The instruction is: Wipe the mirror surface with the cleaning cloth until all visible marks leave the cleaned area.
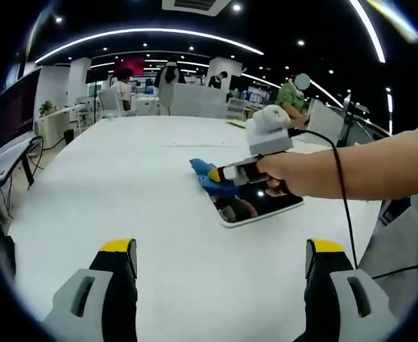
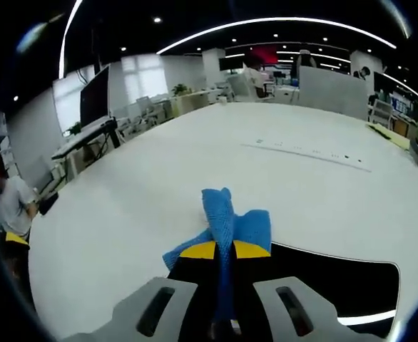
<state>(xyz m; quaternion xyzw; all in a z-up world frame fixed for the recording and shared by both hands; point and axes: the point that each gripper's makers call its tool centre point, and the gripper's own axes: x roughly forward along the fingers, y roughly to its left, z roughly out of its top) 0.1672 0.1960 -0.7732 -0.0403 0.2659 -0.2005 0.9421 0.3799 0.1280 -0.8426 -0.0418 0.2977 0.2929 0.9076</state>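
wiping goes best if the blue cloth (image 2: 227,224), pinched tight in the right gripper (image 2: 224,251), is kept flat on the mirror (image 2: 352,288) just under it. the left gripper (image 1: 222,249) is spread wide, well back.

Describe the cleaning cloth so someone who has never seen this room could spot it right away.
Start at the big white table. Near its middle lies a dark, glossy, white-edged mirror lying flat. The cleaning cloth is the crumpled bright blue fabric on the mirror's edge, pinched in the right gripper, the sole blue, soft item on the table.
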